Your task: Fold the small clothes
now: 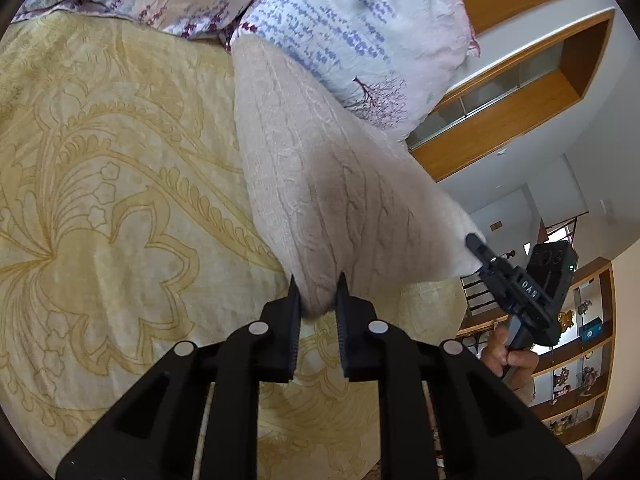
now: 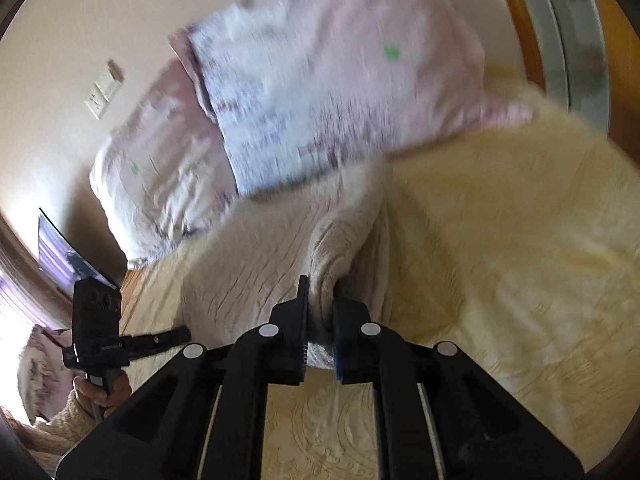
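Left gripper (image 1: 318, 294): narrow jaws are seen clamped on a bunched corner of the cream knitted garment (image 1: 320, 168), the cloth pinched right between the serrated pads.
Right gripper (image 2: 320, 300): jaws are drawn nearly together on another bunched edge of the same knit (image 2: 256, 256); that view is blurred, so the exact edge cannot be told.
Garment from the left jaws: it is lifted off the bedspread (image 1: 100, 184) and stretched ahead and upward from the fingertips, its long axis running from the pinch toward the pillows (image 1: 344, 24).
Second pinch: in the left view the other gripper (image 1: 480, 250) is seen at the garment's right-hand lower corner, held by a hand (image 1: 506, 354); the bottom edge is thus spanned between the two grips.
Cross-check: in the right view the left-hand gripper (image 2: 176, 336) is seen low on the left, touching the knit's near edge, a hand (image 2: 102, 394) beneath it.
Deciding relation: the cloth lies ahead of both jaw pairs, with the held edge crosswise between them; neither hand is judged clearly nearer, since each already grips a corner.
Step in hand: judged to be the lifting and spreading of the garment before a fold is laid.
Beyond the jaws: floral pillows are stacked at the far side of the bed, with wooden shelving (image 1: 520, 80) behind on the right.
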`<state>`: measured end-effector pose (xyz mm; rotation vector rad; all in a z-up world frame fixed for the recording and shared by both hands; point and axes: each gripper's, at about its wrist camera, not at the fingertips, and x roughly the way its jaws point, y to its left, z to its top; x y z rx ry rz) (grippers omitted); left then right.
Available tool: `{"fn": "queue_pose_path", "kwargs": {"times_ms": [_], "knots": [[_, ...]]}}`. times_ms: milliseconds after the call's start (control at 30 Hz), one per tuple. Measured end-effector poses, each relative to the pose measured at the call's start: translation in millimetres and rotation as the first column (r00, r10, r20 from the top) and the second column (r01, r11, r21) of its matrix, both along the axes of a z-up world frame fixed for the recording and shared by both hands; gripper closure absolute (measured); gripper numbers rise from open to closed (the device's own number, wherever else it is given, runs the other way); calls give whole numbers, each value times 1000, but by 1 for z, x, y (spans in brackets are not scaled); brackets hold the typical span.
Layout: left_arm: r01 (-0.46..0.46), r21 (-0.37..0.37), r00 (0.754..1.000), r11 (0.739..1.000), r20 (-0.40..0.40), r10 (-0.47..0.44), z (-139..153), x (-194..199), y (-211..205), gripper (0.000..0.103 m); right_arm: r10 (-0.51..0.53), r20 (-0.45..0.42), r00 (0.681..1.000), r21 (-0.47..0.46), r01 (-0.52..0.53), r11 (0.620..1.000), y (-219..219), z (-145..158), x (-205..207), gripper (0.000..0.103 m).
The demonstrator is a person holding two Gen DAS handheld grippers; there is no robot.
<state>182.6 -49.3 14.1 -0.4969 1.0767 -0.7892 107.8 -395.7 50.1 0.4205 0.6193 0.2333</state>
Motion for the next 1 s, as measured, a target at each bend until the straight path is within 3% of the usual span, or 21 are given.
{"fn": "queue_pose_path", "kwargs": {"times_ms": [67, 167, 267, 433, 467, 533, 600, 667, 733, 1000], "knots": [[2, 0, 1000, 1000, 1, -2, -3, -4, 2, 90, -11, -27, 1000, -33, 10, 999, -2, -6, 2, 94], [-2, -2, 1000, 1000, -11, 2, -11, -10, 4, 90, -49, -147, 988, -69, 39, 997, -6, -39, 12, 94], [-7, -1, 1000, 1000, -21, 7, -16, -12, 3, 90, -58, -186, 981, 1, 59, 998, -17, -59, 15, 94], [7, 15, 1000, 1000, -13, -7, -12, -11, 1, 87, -48, -207, 977, 35, 57, 998, -21, -57, 17, 89], [10, 15, 1000, 1000, -13, -10, -10, -12, 1, 83, -46, -211, 976, 44, 56, 997, -22, -56, 17, 85], [14, 21, 1000, 1000, -14, -13, -5, -11, 3, 74, -55, -226, 973, 65, 71, 995, -28, -51, 16, 57], [13, 20, 1000, 1000, 3, -13, 4, -9, 6, 60, -73, -208, 975, 89, 93, 992, -34, -40, 16, 47], [-10, 22, 1000, 1000, 27, 9, 16, -3, 10, 37, -82, -180, 980, 118, 105, 987, -40, -30, 20, 45], [-32, 28, 999, 999, 35, 31, 22, 6, 11, 25, -80, -163, 983, 152, 105, 983, -43, -22, 32, 42], [-80, 104, 996, 991, -20, 82, 14, 54, -10, 23, -59, -264, 963, 218, 119, 969, -40, -29, 109, 42]]}}
